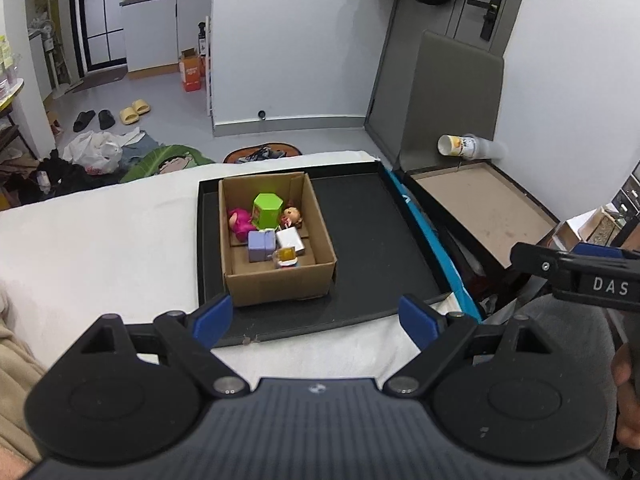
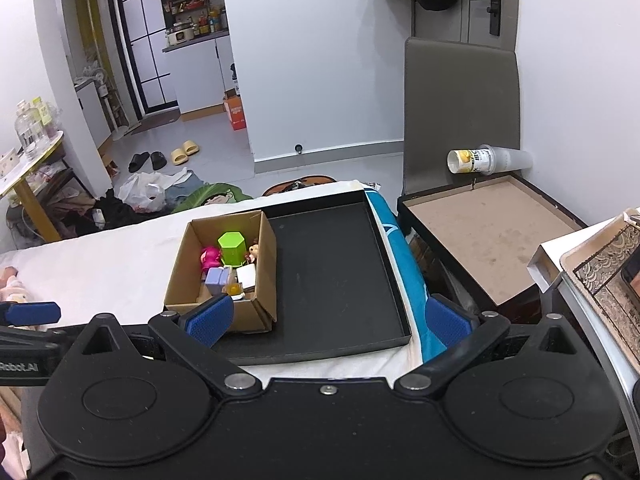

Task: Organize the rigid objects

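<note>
A brown cardboard box point(image 1: 280, 284) stands at the left of a black tray point(image 1: 372, 232) on a white-covered surface. Inside it lie a green hexagonal box point(image 1: 267, 210), a pink toy point(image 1: 240, 222), a small doll point(image 1: 292, 216), a lilac block point(image 1: 261, 246), a white box point(image 1: 290, 238) and a small yellow item point(image 1: 287, 255). The box point(image 2: 256, 308) and tray point(image 2: 336, 276) also show in the right wrist view. My left gripper point(image 1: 314, 322) is open and empty, near the tray's front edge. My right gripper point(image 2: 328, 322) is open and empty, over the tray's front edge.
A blue strip point(image 2: 396, 248) runs along the tray's right side. A dark open case with a brown floor point(image 2: 484, 232) stands to the right, with stacked cups point(image 2: 486, 160) lying at its back. Clothes and bags point(image 2: 144, 196) lie on the floor beyond the surface.
</note>
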